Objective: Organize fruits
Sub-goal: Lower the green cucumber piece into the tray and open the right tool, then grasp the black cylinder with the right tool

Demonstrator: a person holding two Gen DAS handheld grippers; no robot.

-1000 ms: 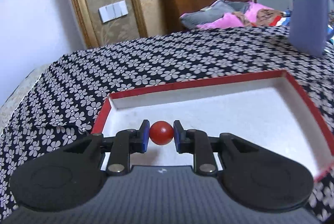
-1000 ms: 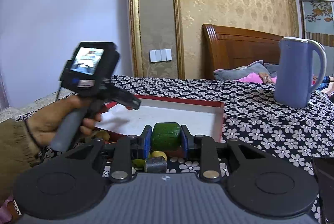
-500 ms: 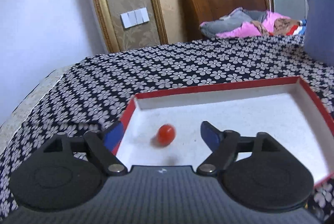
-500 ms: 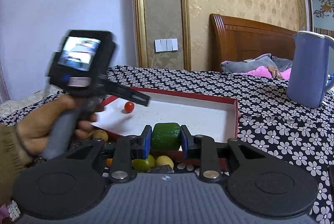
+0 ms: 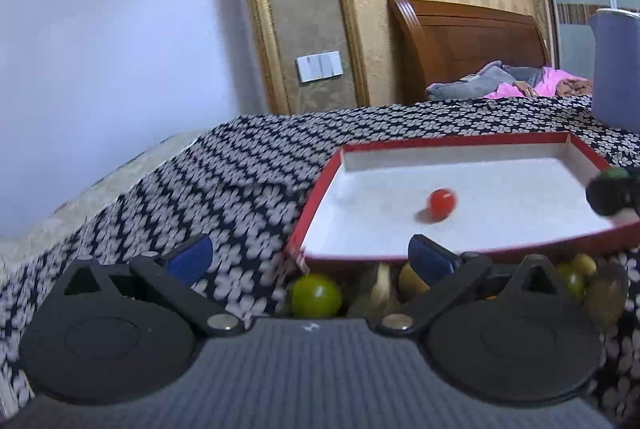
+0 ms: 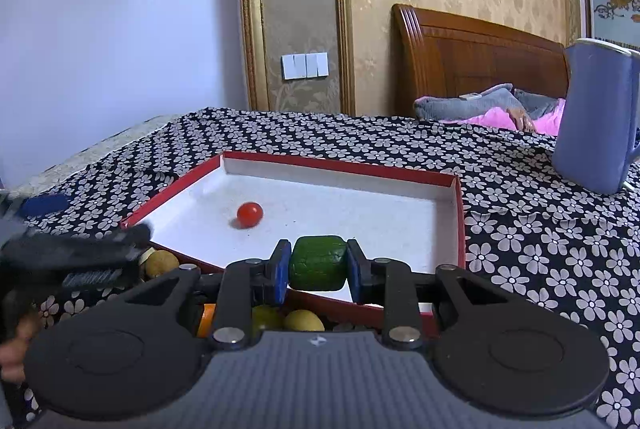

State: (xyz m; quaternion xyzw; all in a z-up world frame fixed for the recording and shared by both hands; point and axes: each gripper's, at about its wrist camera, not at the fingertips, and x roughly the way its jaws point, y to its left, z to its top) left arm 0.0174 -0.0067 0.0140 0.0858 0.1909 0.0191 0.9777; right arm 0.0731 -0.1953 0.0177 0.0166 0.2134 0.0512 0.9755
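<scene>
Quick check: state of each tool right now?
Left tool: open, holding nothing.
Right tool: closed on the green fruit.

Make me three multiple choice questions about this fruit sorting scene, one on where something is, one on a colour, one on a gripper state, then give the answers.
1. Where is the small red fruit?
A. inside the red-rimmed tray
B. on the floral cloth
C. in the left gripper

2. What colour is the fruit in the right gripper?
A. orange
B. green
C. purple

3. How is the left gripper?
A. shut on a fruit
B. open and empty
C. out of view

Answers: 1 A, it lies on the tray's white floor. 2 B, a dark green piece sits between the blue pads. 3 B, its fingers are spread wide with nothing between them.
</scene>
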